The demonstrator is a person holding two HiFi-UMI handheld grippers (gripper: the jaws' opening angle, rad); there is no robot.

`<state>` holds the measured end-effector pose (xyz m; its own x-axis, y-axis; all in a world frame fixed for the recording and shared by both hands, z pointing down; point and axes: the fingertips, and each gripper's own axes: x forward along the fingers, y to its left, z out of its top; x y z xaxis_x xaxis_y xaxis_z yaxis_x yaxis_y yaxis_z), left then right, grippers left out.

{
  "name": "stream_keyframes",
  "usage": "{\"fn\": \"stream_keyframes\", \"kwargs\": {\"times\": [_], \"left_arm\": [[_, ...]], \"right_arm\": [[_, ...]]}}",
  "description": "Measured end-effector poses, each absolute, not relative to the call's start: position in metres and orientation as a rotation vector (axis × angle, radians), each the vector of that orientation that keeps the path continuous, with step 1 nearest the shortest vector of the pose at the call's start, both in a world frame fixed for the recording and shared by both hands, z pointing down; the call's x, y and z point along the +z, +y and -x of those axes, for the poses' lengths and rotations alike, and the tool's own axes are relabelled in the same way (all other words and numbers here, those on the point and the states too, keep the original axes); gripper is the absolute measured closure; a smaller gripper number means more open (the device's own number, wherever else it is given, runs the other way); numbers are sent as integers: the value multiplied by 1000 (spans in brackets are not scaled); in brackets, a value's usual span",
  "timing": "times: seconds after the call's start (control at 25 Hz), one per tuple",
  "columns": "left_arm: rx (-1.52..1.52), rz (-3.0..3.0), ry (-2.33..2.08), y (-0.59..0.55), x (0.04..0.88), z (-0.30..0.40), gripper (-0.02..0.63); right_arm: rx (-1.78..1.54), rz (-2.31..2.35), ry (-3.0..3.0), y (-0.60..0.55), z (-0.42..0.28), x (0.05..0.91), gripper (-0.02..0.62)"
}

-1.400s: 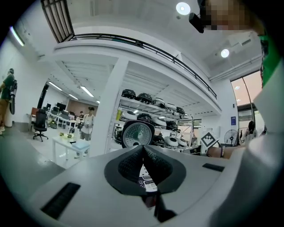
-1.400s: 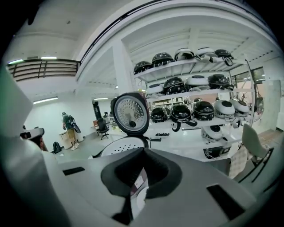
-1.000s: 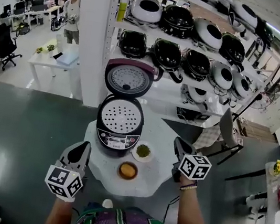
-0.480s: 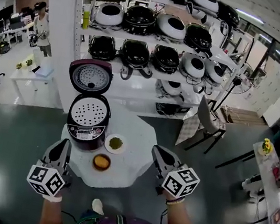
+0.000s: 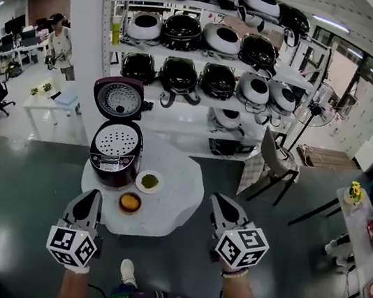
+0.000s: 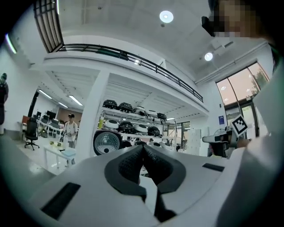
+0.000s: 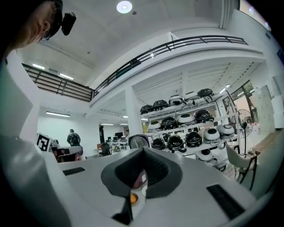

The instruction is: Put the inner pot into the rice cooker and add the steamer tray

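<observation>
The rice cooker (image 5: 114, 157) stands at the left of the small white table (image 5: 170, 202) with its lid (image 5: 119, 98) up. The perforated steamer tray (image 5: 117, 142) lies in its mouth and hides whatever is under it. Both grippers hang over the floor on the near side of the table, apart from the cooker. My left gripper (image 5: 94, 195) (image 6: 143, 148) is shut and empty. My right gripper (image 5: 217, 199) (image 7: 143, 151) is also shut, holding nothing. The lid (image 6: 106, 142) (image 7: 139, 142) shows beyond each gripper's jaws.
A plate of green food (image 5: 149, 182) and an orange-filled bowl (image 5: 129, 202) sit on the table next to the cooker. Behind stand shelves (image 5: 201, 59) with several rice cookers. A chair (image 5: 273, 159) is at the right, a person (image 5: 59, 42) and desks at the far left.
Both grippers have drawn back from the table and risen a little. The table and cooker now sit farther off and to the left in the head view. Both jaws stayed shut.
</observation>
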<state>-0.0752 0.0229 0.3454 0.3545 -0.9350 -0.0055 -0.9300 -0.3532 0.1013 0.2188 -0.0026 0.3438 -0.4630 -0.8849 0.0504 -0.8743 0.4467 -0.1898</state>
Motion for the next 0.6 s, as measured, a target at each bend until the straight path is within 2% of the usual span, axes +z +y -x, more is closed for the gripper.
{"fn": "stream_keyframes", "kwargs": {"times": [0.28, 0.6], "left_arm": [[-210, -2468, -1645, 90, 356, 52, 584], [-116, -2513, -1677, 134, 355, 31, 584]], "right_arm": [[-222, 1558, 2643, 53, -223, 348, 591], [-187, 1545, 2644, 96, -230, 350, 591]]}}
